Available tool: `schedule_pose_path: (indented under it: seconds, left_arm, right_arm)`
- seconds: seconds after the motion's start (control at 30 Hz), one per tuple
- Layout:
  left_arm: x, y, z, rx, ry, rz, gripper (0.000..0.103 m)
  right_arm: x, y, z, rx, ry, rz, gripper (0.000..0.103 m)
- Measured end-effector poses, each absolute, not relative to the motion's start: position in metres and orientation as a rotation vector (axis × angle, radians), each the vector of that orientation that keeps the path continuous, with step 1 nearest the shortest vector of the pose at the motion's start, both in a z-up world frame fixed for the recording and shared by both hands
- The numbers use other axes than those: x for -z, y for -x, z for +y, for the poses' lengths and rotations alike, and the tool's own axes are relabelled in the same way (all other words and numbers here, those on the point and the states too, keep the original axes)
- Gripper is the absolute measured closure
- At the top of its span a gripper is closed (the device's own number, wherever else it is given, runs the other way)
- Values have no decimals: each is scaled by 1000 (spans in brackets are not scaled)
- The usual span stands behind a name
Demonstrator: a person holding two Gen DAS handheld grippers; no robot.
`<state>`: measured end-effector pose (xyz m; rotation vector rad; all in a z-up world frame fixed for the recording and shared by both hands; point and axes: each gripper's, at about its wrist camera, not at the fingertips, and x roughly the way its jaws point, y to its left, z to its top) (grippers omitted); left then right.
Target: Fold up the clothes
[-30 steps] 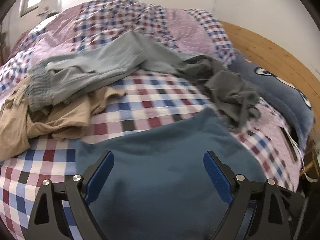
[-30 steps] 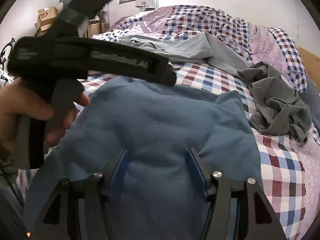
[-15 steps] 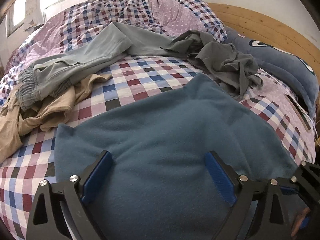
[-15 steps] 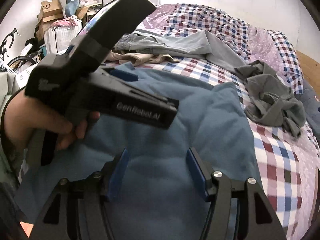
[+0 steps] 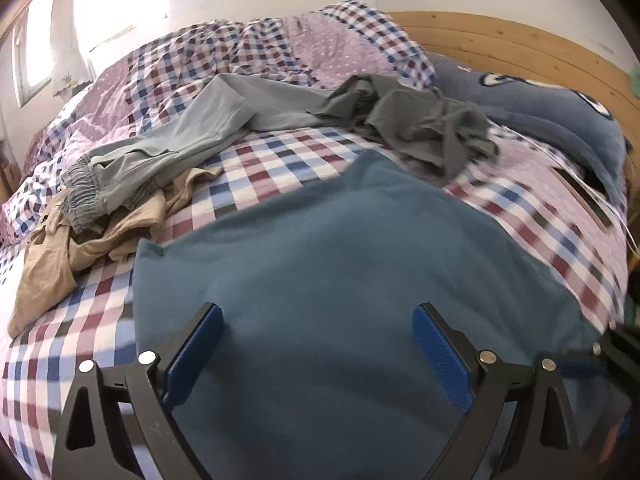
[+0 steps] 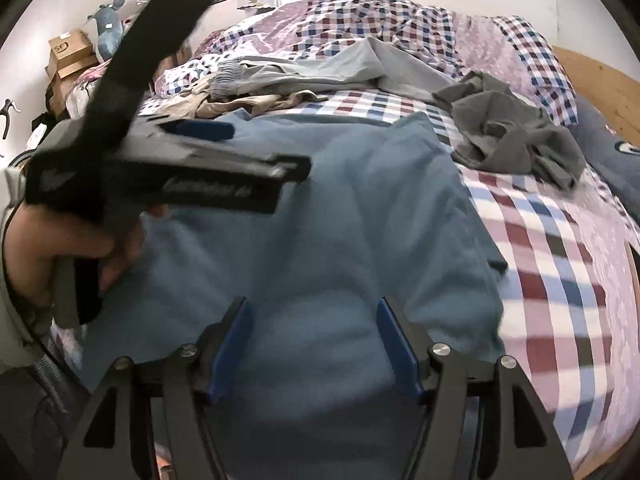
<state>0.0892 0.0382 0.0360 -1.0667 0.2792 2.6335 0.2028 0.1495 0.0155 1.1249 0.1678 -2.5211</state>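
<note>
Blue fleece garment lying spread flat on checked bed; left gripper and right gripper hovering, both gaping wide, gripping nothing.

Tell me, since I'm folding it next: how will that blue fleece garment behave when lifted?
The blue fleece garment lies draped flat across the checked bedspread, so it will probably sag limply. Its fuzzy, thick-looking surface suggests decent grip, not slipperiness.

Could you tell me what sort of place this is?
Most likely a lived-in bedroom: a bed with a checked quilt, a wooden headboard, and cardboard boxes stacked by the wall.
</note>
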Motion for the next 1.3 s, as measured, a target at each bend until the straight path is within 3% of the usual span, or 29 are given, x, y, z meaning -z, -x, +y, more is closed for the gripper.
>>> schedule_pose_path:
  seconds: [0.23,0.5,0.77,1.07,1.2,1.3]
  left_arm:
    - [-24,-142,43,-2617,1099,371,5]
    - [-20,-193,24,-2619,1186,205,5]
    - [-14,-233,18,-2605,1257,196,5]
    - [1,-258,-9,-2522,1449,42,5]
    - [0,-267,-30,-2502,1488,-150,5]
    - [-2,-272,-57,-2472,1488,-416,5]
  right_arm:
    - [-20,-228,157,2509,-1173,195,34]
    - [-25,-254,181,2500,-1287,147,32]
    - [-52,-263,195,2568,-1189,3,32]
    - [-62,-259,177,2548,-1106,-15,32]
    - [-58,-253,167,2521,-1096,-33,32]
    - [-57,-249,155,2495,-1077,-38,32]
